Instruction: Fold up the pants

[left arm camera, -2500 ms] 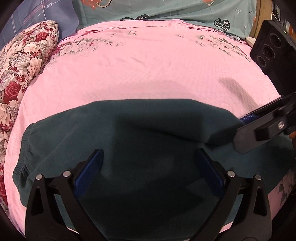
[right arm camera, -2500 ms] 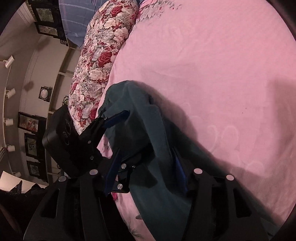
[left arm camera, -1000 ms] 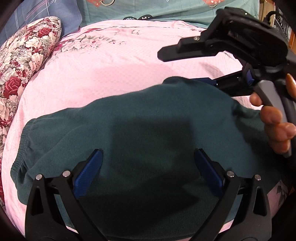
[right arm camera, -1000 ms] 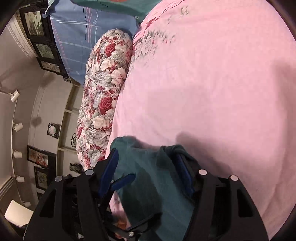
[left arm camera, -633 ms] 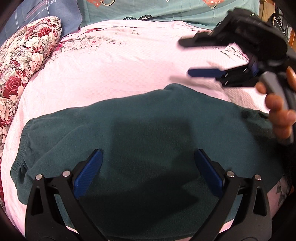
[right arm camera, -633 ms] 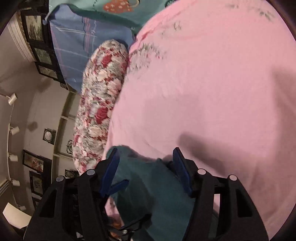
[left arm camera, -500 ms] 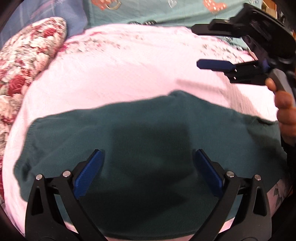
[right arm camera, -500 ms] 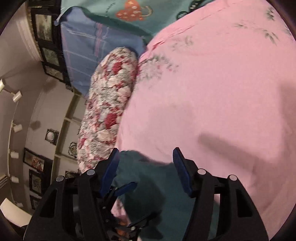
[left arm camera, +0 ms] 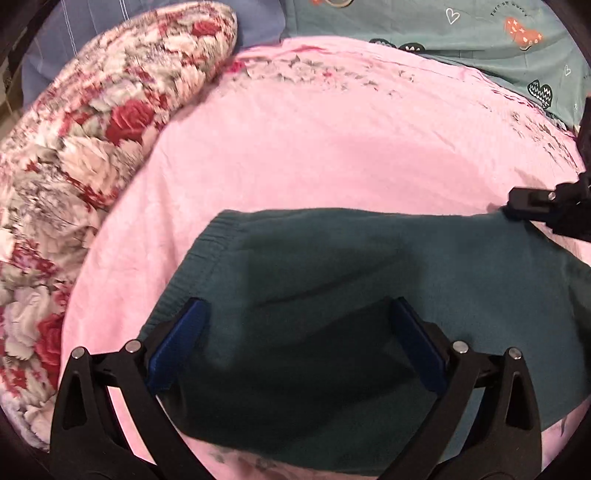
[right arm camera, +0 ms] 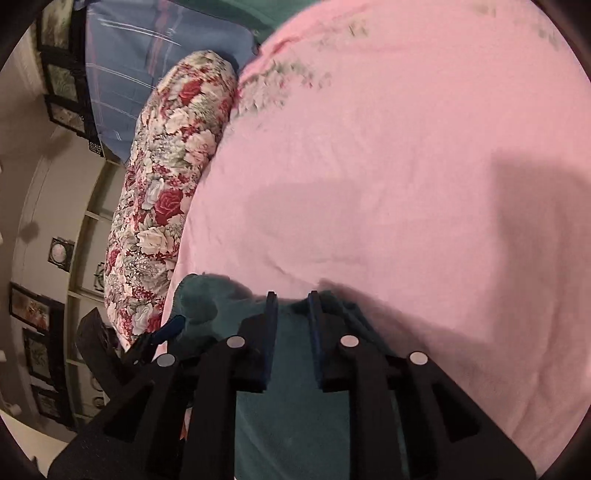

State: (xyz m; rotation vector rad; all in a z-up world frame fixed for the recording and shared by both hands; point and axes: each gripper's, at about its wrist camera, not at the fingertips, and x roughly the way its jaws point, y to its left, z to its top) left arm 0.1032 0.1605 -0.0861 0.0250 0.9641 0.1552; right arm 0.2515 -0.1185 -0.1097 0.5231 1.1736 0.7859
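Observation:
Dark green pants (left arm camera: 369, 280) lie folded on the pink bedsheet (left arm camera: 332, 147), with the elastic waistband (left arm camera: 199, 258) at the left. My left gripper (left arm camera: 295, 332) is open and hovers over the pants near the waistband. My right gripper (right arm camera: 291, 306) has its jaws nearly closed on the far edge of the pants (right arm camera: 295, 406). It also shows at the right edge of the left wrist view (left arm camera: 532, 210), at the pants' far right corner. The left gripper shows at the lower left of the right wrist view (right arm camera: 162, 336).
A floral bolster pillow (left arm camera: 74, 147) lies along the left side of the bed. A teal pillow (left arm camera: 461, 33) and a blue plaid one (left arm camera: 92, 22) are at the head. Framed pictures (right arm camera: 33, 306) hang on the wall left of the bed.
My right gripper came down from above the bed to the pants' far edge and closed on it. My left gripper shifted left toward the waistband and stayed open.

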